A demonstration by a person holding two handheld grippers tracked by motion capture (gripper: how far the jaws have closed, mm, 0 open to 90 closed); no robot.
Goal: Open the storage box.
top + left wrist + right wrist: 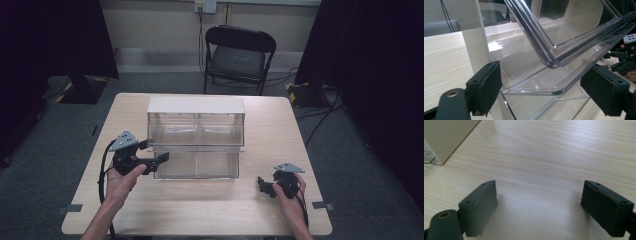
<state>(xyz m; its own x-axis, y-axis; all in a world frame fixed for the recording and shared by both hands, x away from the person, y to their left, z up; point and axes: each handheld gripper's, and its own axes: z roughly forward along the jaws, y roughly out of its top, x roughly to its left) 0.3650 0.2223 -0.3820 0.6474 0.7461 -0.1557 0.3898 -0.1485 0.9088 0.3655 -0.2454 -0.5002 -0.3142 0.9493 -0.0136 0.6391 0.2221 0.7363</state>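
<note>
The clear plastic drawer unit (pixel 196 137) stands at the middle of the table (pixel 260 210), a white top panel over two rows of see-through bins, its long axis running left to right across the person's front. The lower row is tipped or pulled forward toward the person, its front lip leaning out past the upper one. In the left gripper view the tilted lower bin (pixel 564 72) hangs with its rounded front edge directly between the two black fingers (pixel 485 86), slightly above and ahead of them; whether either pad already touches the plastic is hard to tell through the glare, but they look just clear of it.

The left gripper (pixel 159 160) sits against the left front corner of the drawer unit, its fingers spread wide and pointing rightward along the unit's front, with nothing clamped in them. It is plainly the nearer hand, so any closing on the bin's lip would fall to it: the edge lies across the gap, so the fingers would pinch it from either side.

The right gripper (pixel 266 186) rests well to the right of the drawer unit and nearer the person, over bare wood, fingers likewise parted wide and empty.

Beyond the unit, a black folding chair (pixel 239 55) stands behind the table. No brand, label or legible writing can be made out on the drawer unit.
</note>
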